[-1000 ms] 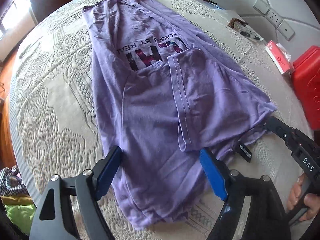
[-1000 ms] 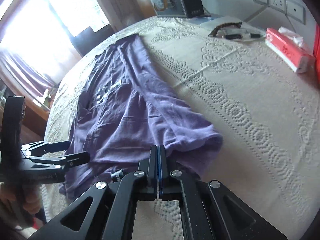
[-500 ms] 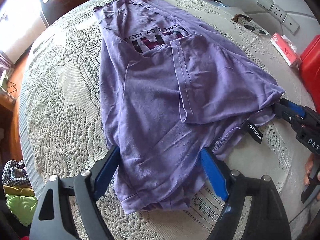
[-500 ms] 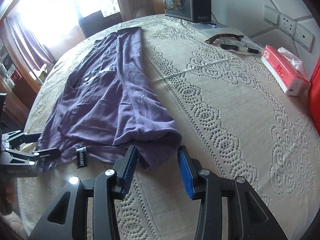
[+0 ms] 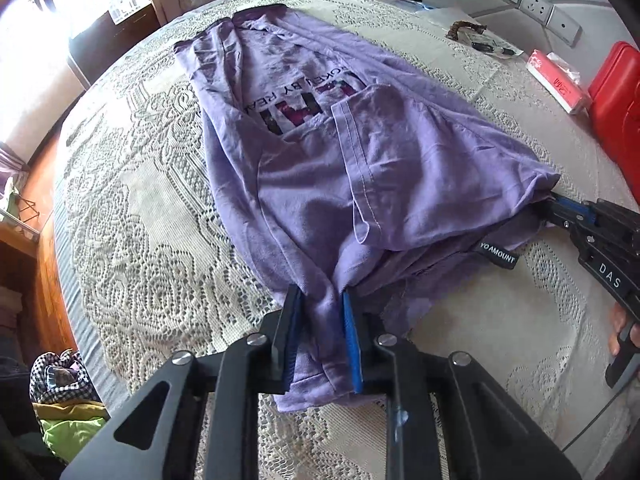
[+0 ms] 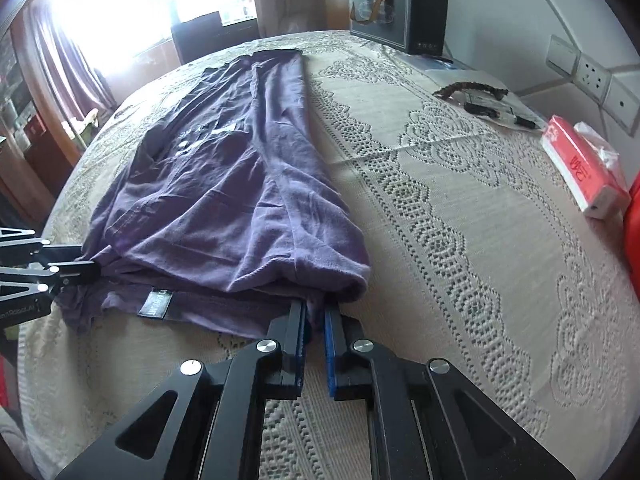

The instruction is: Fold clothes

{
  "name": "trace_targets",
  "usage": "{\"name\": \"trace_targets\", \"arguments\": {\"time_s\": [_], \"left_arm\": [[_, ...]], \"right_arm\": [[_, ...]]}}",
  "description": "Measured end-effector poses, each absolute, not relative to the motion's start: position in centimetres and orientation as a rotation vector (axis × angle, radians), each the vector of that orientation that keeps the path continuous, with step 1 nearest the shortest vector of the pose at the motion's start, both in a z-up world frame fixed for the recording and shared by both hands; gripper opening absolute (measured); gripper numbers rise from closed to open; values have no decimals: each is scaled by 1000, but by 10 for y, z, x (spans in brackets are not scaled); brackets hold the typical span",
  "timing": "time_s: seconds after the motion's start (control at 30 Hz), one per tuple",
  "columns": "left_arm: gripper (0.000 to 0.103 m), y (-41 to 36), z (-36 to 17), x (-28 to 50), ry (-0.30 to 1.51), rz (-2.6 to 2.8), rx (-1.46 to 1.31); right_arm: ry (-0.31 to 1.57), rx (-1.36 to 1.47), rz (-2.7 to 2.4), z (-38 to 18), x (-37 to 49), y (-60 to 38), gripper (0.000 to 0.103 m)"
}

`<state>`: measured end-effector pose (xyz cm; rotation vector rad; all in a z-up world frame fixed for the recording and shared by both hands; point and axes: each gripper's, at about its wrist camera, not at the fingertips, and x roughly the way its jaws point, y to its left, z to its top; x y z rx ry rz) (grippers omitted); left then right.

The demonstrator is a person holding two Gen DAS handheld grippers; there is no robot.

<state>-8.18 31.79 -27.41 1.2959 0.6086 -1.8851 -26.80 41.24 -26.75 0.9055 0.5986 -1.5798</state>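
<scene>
A purple T-shirt (image 5: 304, 168) with printed letters lies lengthwise on the lace-covered table (image 5: 136, 224), its sides folded in. My left gripper (image 5: 320, 308) is shut on the shirt's near left corner, with fabric bunched between the blue pads. My right gripper (image 6: 316, 316) is shut on the near right corner of the T-shirt (image 6: 224, 200). The right gripper also shows at the right edge of the left wrist view (image 5: 560, 206). The left gripper shows at the left edge of the right wrist view (image 6: 76, 270). A black neck label (image 5: 498, 258) sticks out between them.
A red box (image 5: 616, 96) and a red-and-white tissue pack (image 5: 558, 82) lie at the right. A dark bag (image 6: 396, 12) stands at the far end. Small dark items (image 6: 488, 100) lie near wall sockets (image 6: 592, 76). Clothes (image 5: 60, 400) lie on the floor, left.
Both grippers were open half a second ago and have closed on the shirt's near corners. The right one let go and regripped. The near hem is bunched up.
</scene>
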Motion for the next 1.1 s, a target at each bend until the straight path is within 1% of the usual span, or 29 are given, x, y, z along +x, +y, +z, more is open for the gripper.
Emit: {"name": "trace_targets", "arguments": {"time_s": [0.13, 0.4, 0.57, 0.63, 0.83, 1.1], "left_arm": [[13, 316, -256, -68, 625, -1922, 1267], [12, 326, -200, -29, 624, -2029, 1210], [12, 333, -179, 4, 637, -2066, 1211], [12, 328, -174, 13, 649, -2067, 1201], [12, 287, -162, 19, 698, -2062, 1140], [12, 198, -156, -5, 713, -2055, 1113]], "right_arm": [[540, 906, -1586, -256, -266, 420, 8], [415, 904, -1549, -211, -242, 453, 8], [317, 856, -1561, -171, -214, 475, 7], [316, 825, -1574, -160, -203, 477, 7], [309, 762, -1606, -141, -190, 449, 7], [285, 744, -1630, -131, -195, 367, 7]]}}
